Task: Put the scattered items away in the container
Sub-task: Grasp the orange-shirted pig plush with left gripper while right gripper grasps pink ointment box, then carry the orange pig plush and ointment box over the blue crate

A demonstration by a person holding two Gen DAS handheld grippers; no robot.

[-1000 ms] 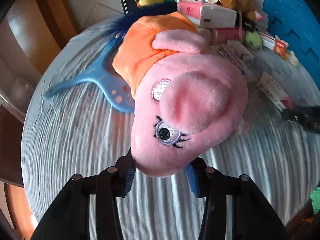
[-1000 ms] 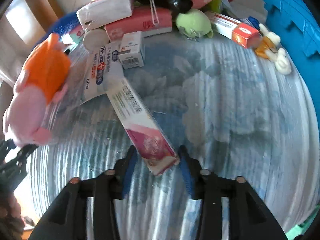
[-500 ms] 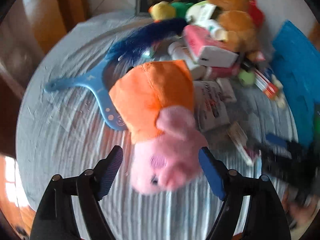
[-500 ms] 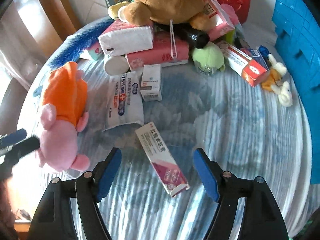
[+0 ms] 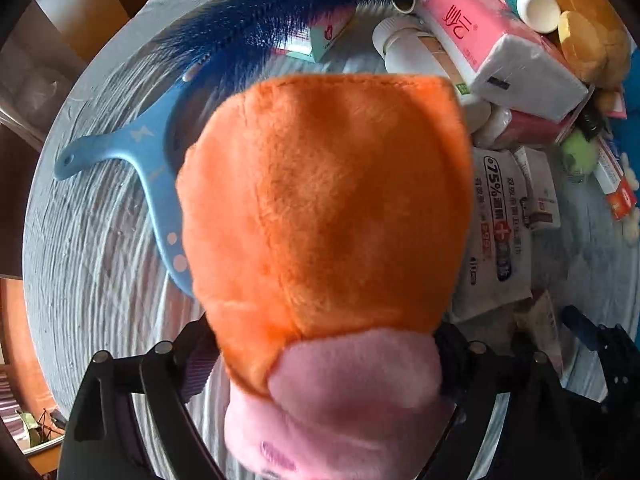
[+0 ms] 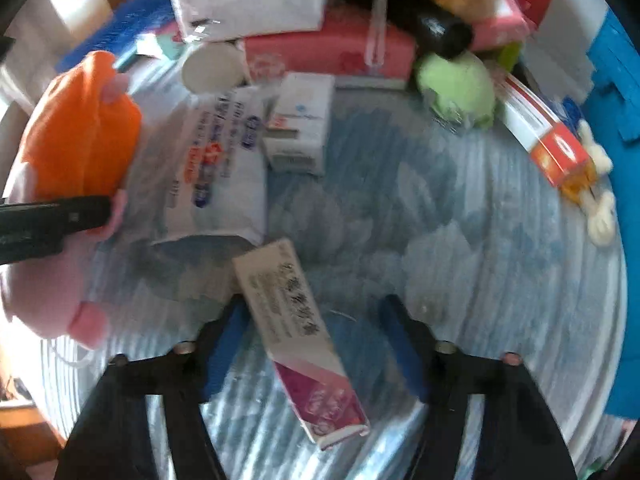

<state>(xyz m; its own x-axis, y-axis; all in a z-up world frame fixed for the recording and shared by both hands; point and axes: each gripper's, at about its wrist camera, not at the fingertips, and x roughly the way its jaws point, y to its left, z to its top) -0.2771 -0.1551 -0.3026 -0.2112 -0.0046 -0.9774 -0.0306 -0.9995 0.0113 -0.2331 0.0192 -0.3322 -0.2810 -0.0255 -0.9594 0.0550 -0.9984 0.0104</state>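
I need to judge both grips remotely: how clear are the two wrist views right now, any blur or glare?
Left wrist: sharp, but the pig plush fills the centre and hides the left gripper pads. Right wrist: motion-blurred throughout, glare at the left edge; the pink-ended box is still readable within the right gripper.

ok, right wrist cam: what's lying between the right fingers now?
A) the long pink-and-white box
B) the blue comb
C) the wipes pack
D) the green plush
A. The long pink-and-white box lies on the table between the right gripper fingers, which are closing around it with no pad pressing on it yet. The green plush and wipes pack lie farther back.
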